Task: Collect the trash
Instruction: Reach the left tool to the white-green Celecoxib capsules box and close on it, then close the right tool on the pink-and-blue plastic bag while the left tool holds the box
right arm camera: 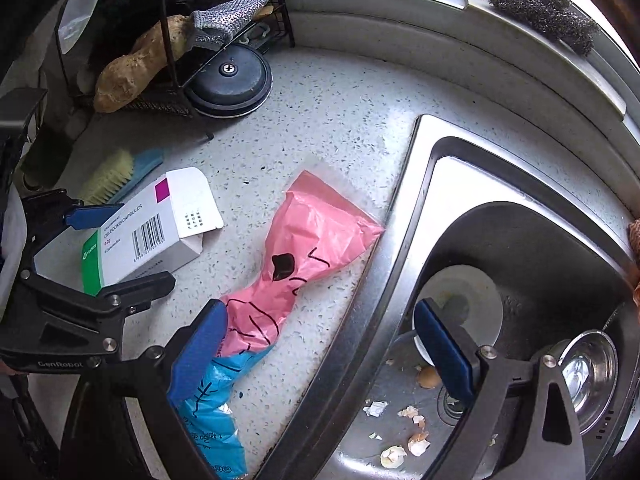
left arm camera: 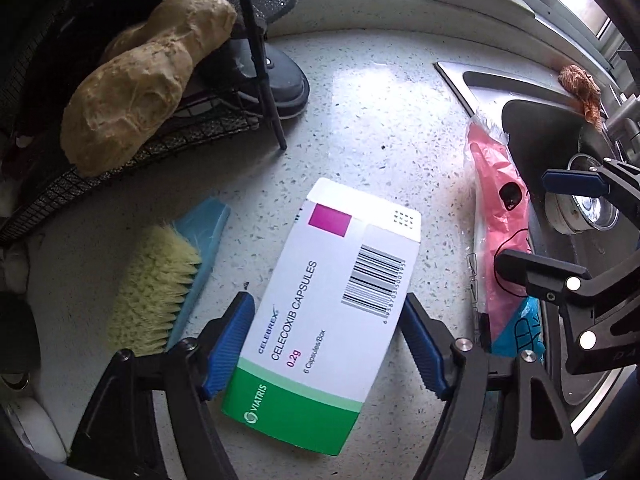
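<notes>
My left gripper (left arm camera: 326, 344) straddles the white and green medicine box (left arm camera: 320, 316) lying flat on the speckled counter (left arm camera: 360, 120); the jaws stand just off its long sides, and whether the pads press it I cannot tell. The box's long axis runs away from me, its open flap at the far end. My right gripper (right arm camera: 320, 356) hangs open, its left finger at the pink and blue plastic wrapper (right arm camera: 296, 256) beside the sink (right arm camera: 404, 208) rim, holding nothing. A brush (left arm camera: 160, 280) crowds the box's left; bare counter lies beyond. Eggshell bits (right arm camera: 416, 436) litter the basin, partly hidden.

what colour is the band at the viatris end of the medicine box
Green, clearest in the left wrist view on the medicine box.
</notes>
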`<state>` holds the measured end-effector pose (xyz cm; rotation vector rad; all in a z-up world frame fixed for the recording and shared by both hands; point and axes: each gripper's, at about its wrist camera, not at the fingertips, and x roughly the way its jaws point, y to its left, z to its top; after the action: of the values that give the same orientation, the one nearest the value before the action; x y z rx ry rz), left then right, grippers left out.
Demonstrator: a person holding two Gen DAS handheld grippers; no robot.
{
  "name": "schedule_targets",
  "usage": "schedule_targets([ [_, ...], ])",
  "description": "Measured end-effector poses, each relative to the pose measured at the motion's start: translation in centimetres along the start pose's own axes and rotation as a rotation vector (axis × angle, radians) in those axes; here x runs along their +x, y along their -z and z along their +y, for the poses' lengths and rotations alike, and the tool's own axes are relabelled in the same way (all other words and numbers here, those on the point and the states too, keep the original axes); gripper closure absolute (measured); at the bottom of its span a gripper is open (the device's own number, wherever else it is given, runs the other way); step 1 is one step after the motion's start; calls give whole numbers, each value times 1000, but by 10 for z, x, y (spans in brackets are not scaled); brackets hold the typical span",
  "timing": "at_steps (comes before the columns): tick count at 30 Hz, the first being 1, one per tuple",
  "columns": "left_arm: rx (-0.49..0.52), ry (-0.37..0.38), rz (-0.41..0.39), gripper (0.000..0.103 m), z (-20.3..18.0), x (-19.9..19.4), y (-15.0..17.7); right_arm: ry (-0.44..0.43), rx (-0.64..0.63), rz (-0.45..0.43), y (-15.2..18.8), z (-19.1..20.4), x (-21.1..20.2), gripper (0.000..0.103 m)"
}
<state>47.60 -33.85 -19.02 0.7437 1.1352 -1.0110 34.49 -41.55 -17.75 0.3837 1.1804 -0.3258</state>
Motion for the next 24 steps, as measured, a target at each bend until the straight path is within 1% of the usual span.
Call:
schedule_targets([
  [4,2,5,1,35,-13,-2,1,-13,23,0,2,-10,-5,9],
  [7,-59,20,5,36,-18,-8,7,-13,25,1,0,-13,-8,9],
  [9,-108,17,-12,36,-19,-16,15,-21,15,-2,-1,-11,-12,9],
  [13,-204,-47,-37,37,-19,-34,32,-43,-15,-19,3,1,-26,9],
  [18,-360,-152,-54,37,-16,-56,59,-78,-53,-15,4,19,-24,9],
  [21,-430,-227,-64,37,-9,-66,74,-110,-77,-6,7,34,-20,9],
  [24,-509,-267,-63,37,7,-70,90,-130,-104,6,10,46,-15,9],
])
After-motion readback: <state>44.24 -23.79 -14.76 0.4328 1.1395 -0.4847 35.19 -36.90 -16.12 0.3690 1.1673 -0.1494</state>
